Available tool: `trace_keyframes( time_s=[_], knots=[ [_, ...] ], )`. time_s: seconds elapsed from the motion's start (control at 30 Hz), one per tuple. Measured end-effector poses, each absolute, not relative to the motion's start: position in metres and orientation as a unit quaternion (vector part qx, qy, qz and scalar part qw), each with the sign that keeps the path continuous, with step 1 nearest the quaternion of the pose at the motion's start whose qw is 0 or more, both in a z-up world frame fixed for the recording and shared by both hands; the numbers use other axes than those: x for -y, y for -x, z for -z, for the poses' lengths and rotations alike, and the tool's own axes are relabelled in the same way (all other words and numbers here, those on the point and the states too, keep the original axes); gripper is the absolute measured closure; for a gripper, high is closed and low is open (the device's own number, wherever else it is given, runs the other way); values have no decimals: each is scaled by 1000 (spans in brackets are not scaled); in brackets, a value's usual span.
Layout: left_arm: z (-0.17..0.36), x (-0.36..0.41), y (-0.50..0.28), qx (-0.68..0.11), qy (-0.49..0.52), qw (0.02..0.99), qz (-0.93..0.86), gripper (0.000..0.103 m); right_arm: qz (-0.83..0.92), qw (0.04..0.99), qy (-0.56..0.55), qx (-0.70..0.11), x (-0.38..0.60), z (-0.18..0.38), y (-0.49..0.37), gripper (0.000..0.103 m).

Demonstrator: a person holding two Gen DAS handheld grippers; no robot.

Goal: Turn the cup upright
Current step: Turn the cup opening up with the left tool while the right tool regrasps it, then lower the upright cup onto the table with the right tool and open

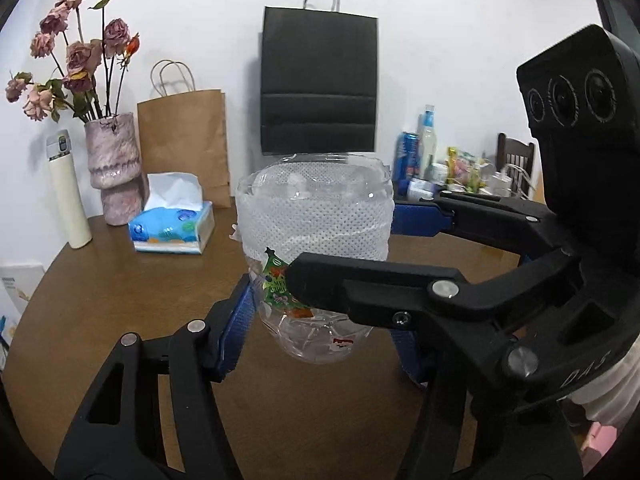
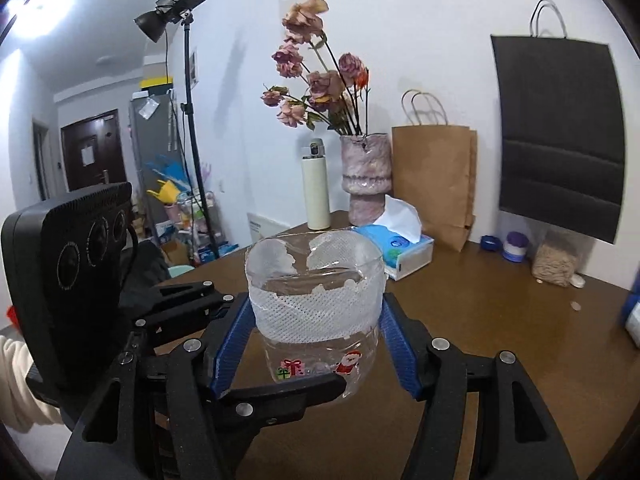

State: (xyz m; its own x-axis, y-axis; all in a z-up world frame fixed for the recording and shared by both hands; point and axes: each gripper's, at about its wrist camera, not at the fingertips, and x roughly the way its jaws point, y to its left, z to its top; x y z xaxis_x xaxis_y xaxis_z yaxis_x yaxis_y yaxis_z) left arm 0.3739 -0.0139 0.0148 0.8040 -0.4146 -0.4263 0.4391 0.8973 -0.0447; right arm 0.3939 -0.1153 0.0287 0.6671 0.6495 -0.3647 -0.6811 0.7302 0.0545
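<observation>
Above the brown table (image 1: pixel 100 288), a clear plastic cup (image 1: pixel 316 248) hangs in the air with its wide mouth up, wrapped in a band of white mesh and carrying Christmas stickers lower down. Both grippers hold it at once. From the left wrist view, the left gripper (image 1: pixel 320 324) has its blue pads set on either side of the cup's lower part, and the right gripper (image 1: pixel 340 248) reaches across from the right, one black finger passing in front of the cup and the other behind it. From the right wrist view, the right gripper (image 2: pixel 316 344) pinches the cup (image 2: pixel 316 300) between its blue pads at the mesh band, while a black finger of the left gripper (image 2: pixel 280 396) crosses under the cup's base.

Behind the cup stand a tissue box (image 1: pixel 172 228), a pink vase (image 1: pixel 114 168) of dried roses, a cream flask (image 1: pixel 68 188) and a brown paper bag (image 1: pixel 184 136). A black bag (image 1: pixel 320 84) hangs on the wall. Bottles and packets crowd the far right edge.
</observation>
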Motion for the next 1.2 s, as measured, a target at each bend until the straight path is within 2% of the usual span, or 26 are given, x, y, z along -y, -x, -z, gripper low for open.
trace_keyframes(
  time_s=[0.1,0.33,0.47,0.57,0.67,0.77,0.87,0.93,1.17,1.2],
  knots=[
    [-1,18,-352,-237,-35,944,227,45,-366,907,50,-201,114,-18,-376,35],
    [44,24,-341,-315,-59,931,176,44,-394,866,38,-305,107,42,-379,37],
    [52,30,-333,-340,-98,923,148,38,-374,874,55,-305,103,51,-371,37],
    [57,22,-327,-359,-84,917,152,25,-362,880,75,-298,104,54,-362,35],
    [64,17,-322,-377,-78,912,142,25,-364,880,78,-296,104,55,-357,35],
    [64,13,-315,-378,-78,914,127,25,-362,878,85,-300,100,55,-355,34],
    [59,8,-305,-372,-67,918,123,24,-360,880,79,-301,103,53,-350,24],
    [55,3,-298,-362,-64,923,118,20,-368,881,59,-291,109,47,-343,23],
    [39,-25,-267,-321,-46,943,70,19,-318,910,45,-264,143,12,-306,23],
    [36,-33,-261,-313,-38,947,56,16,-291,918,49,-264,153,8,-299,22]
  ],
)
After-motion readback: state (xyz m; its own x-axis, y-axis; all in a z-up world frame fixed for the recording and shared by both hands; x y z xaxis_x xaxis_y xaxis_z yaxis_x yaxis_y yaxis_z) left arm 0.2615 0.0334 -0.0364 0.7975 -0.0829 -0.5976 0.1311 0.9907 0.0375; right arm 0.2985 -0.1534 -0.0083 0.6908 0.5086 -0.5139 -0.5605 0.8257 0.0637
